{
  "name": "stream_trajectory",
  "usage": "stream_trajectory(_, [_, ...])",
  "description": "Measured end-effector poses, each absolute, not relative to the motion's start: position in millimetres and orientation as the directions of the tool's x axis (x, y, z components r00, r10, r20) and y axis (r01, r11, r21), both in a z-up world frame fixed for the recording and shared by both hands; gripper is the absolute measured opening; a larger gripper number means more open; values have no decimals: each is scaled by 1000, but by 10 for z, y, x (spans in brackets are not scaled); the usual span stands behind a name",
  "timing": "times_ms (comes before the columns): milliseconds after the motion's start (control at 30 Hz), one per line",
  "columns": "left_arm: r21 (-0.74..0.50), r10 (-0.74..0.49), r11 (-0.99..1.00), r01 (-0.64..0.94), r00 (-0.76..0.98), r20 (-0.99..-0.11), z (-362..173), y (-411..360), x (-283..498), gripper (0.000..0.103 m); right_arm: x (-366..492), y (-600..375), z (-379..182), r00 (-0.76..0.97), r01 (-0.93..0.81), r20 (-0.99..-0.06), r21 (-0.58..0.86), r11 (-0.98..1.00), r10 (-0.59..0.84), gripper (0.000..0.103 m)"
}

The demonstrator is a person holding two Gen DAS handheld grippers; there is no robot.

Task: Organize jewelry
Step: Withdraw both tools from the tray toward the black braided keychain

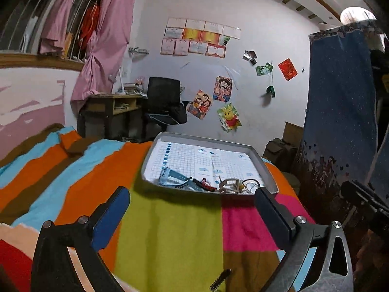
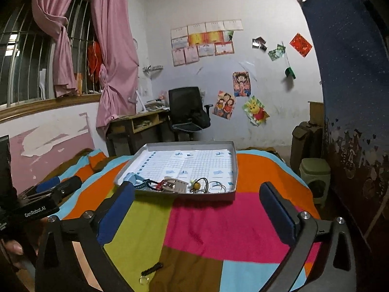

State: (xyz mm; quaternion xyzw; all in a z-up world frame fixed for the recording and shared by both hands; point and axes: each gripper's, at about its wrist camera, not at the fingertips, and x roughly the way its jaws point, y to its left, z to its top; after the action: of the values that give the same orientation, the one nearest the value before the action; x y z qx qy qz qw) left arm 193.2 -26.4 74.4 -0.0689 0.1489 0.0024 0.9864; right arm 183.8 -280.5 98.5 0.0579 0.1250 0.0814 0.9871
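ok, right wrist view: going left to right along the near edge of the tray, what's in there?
Light blue watch strap → red and black piece → beige wooden piece → yellow bead → dark ring → thin pale hoops, all inside the grey tray.

A pale wall carries a cluster of certificates and cartoon posters. Pink curtains, knotted, hang beside a barred window above a wooden sill; paint peels below it. A wooden desk stands in the corner with a black office chair next to it. A striped, colour-blocked blanket covers the bed. A dark blue starred drape hangs at right, near a green stool.
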Motion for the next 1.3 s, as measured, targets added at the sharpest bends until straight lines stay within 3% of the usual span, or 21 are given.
stream_trajectory(233, [-108,-13,994,-19,958,-286,589,-262,1515,103,1283,-2847,828,965,-115,-221,130,985,142,101])
stream_trajectory(567, [-56,-11,998,-5,957,-289,341,-250,1138,103,905,-2959,573,958,-67,-274,94,993,90,101])
stream_trajectory(900, [-54,-7,998,-16,915,-404,-100,-251,964,103,800,-2886,175,909,-75,-402,104,992,111,101])
stream_trajectory(1300, [-62,4,998,-30,922,-387,-107,-314,997,103,877,-2765,111,922,-96,-366,97,991,125,101])
